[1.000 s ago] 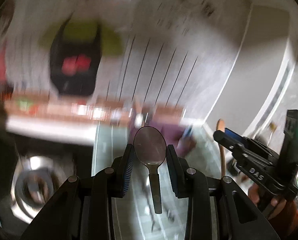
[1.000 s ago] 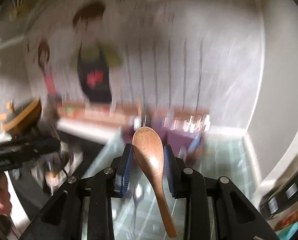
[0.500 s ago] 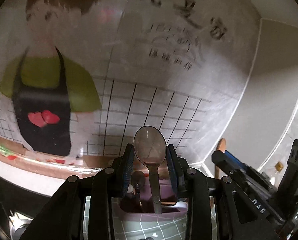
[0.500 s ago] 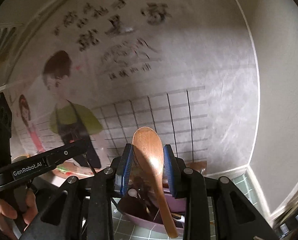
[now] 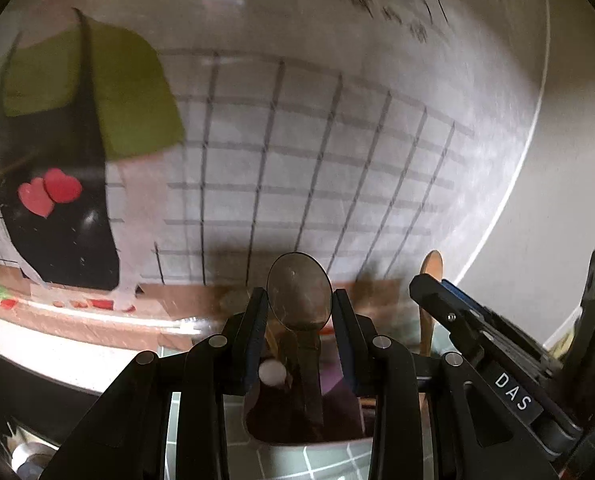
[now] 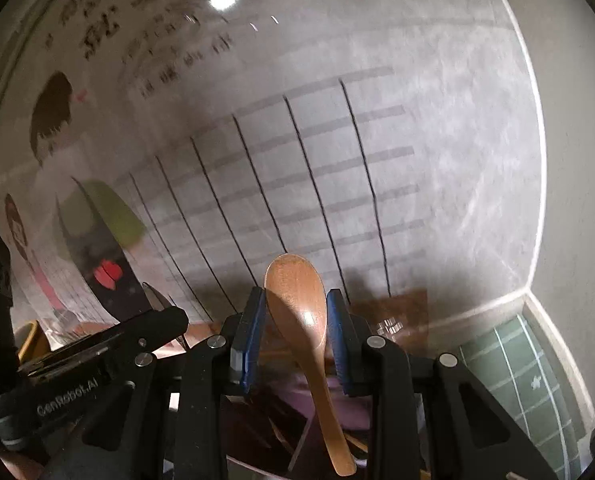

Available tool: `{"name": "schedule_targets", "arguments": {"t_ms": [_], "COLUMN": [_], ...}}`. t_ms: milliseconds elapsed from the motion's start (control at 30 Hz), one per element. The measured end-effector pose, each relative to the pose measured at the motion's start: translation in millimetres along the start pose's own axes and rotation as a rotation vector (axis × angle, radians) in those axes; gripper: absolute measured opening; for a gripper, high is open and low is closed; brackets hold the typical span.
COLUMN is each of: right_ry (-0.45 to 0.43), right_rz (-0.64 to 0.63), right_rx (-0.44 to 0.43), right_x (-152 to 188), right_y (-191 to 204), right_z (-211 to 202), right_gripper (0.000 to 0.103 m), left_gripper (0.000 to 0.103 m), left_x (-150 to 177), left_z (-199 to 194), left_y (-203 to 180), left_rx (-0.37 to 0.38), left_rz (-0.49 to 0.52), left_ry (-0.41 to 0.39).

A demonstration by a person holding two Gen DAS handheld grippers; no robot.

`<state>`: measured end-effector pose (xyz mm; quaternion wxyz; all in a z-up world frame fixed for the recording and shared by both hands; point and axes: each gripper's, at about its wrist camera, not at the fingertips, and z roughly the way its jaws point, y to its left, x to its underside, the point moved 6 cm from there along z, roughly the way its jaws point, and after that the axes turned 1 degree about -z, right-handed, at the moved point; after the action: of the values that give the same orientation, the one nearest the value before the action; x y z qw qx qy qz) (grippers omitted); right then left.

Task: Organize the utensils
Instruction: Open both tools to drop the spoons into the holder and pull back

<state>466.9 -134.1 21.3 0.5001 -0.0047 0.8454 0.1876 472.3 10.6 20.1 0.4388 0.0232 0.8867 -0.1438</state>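
Note:
My left gripper point(image 5: 299, 304) is shut on a metal spoon point(image 5: 299, 292), bowl up, its handle hanging down into a purple utensil holder point(image 5: 337, 412) just below. My right gripper point(image 6: 295, 312) is shut on a wooden spoon point(image 6: 297, 300), bowl up, handle slanting down over the same purple utensil holder point(image 6: 349, 412). In the left wrist view the right gripper point(image 5: 437, 288) comes in from the right with the wooden spoon point(image 5: 431, 268) showing above it. In the right wrist view the left gripper's body point(image 6: 109, 344) crosses the lower left. Dark utensils stand inside the holder.
A wall point(image 5: 317, 160) with a grid print and a cartoon figure in an apron stands close behind the holder. A room corner point(image 6: 533, 280) is at the right. Green gridded mat point(image 6: 509, 360) covers the counter. A yellow bowl rim point(image 6: 31, 340) shows at far left.
Both grippers have moved forward and down toward the wall, spoons still held. The purple holder has come from ahead of the fingers to directly under them. The wall print looms larger.

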Motion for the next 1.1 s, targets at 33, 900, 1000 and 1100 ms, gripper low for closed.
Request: {"name": "schedule_targets", "arguments": {"t_ms": [33,900,1000,1100], "right_ry": [0.017,0.27,0.366,0.456], "right_rz": [0.013,-0.336,-0.348,-0.379], "right_rx": [0.004,0.025,-0.01,-0.021], "right_x": [6,100,132,164], "right_y": [-4,-3,-1,2], "right_z": [1,-95,-92,-84], "right_gripper": [0.029,0.034,0.034,0.034], "left_gripper": [0.034,0.046,0.046,0.046], "left_x": [4,139,180,211], "left_z": [3,-68,-74,-83], "left_y": [-1,7,10,16], "left_rx": [0.001,-0.051,-0.064,-0.079], "left_rz": [0.007,-0.071,-0.099,-0.152], "left_ry": [0.016,0.236,0.304,0.346]}}
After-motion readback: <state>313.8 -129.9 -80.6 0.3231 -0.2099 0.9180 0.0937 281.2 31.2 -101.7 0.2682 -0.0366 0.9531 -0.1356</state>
